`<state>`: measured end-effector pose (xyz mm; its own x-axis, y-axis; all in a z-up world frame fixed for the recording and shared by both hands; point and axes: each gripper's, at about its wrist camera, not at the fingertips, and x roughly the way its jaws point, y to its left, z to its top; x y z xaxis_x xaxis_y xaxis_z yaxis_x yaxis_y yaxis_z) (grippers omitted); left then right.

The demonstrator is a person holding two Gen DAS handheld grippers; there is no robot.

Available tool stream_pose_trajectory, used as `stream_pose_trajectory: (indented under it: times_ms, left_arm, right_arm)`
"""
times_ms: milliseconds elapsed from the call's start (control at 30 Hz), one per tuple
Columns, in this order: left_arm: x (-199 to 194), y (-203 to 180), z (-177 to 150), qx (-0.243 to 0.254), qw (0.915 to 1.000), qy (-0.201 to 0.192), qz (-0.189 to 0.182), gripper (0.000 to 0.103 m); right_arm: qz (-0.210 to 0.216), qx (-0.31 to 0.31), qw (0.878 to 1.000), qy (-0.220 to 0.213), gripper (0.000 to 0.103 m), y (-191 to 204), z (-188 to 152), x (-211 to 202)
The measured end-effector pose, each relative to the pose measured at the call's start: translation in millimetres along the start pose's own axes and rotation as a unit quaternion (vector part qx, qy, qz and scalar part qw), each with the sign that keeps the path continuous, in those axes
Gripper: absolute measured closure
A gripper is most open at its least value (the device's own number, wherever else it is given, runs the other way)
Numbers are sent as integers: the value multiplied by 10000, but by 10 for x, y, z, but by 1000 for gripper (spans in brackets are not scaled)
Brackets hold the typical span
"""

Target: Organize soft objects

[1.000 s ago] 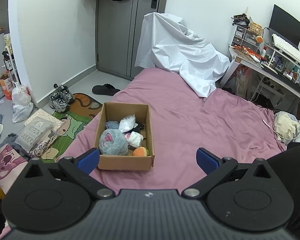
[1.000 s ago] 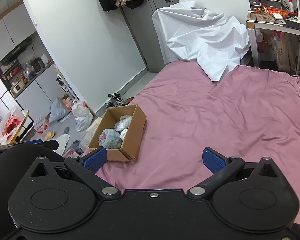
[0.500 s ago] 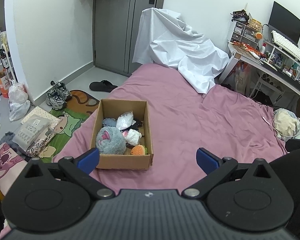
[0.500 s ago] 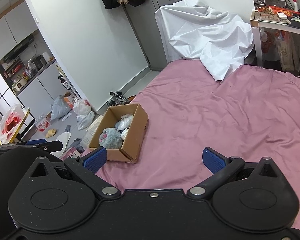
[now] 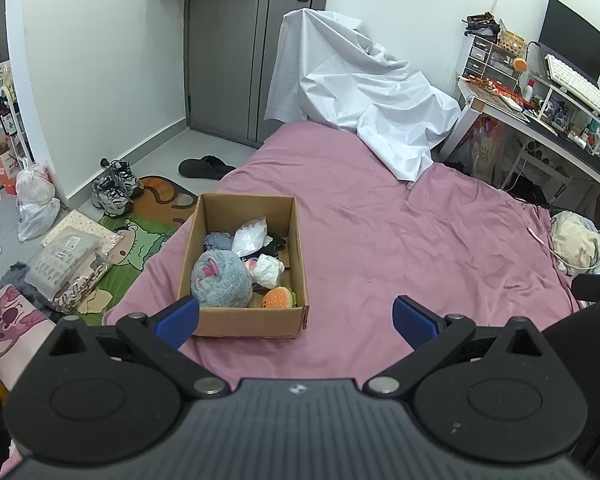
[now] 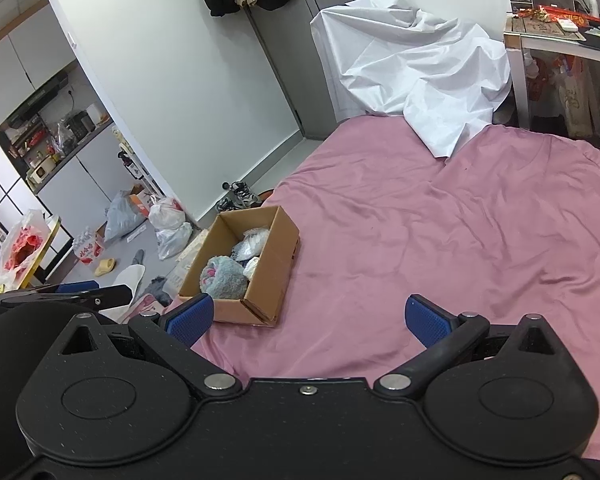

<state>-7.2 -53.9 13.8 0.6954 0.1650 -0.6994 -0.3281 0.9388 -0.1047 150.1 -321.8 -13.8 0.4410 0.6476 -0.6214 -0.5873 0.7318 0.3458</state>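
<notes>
No writing is legible anywhere. The cardboard box (image 5: 244,264) on the pink bed (image 5: 420,248) looms nearer than a second ago, holding a grey plush (image 5: 220,278), white bundles and a burger toy (image 5: 277,299); deeper contents are hidden. Left gripper (image 5: 296,318) and right gripper (image 6: 308,320) both gape wide, holding nothing

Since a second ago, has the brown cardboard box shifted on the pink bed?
Cannot tell: the brown cardboard box keeps its place against the bedsheet's edge; the cameras moved.
</notes>
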Motion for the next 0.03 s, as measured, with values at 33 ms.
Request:
stream_pose_trajectory:
  times_ms: [33]
  left_arm:
    - [-4,-8,-5,19,10000,4,-32,1]
  right_arm:
    - [4,4,10000,1,0,4,-1,2]
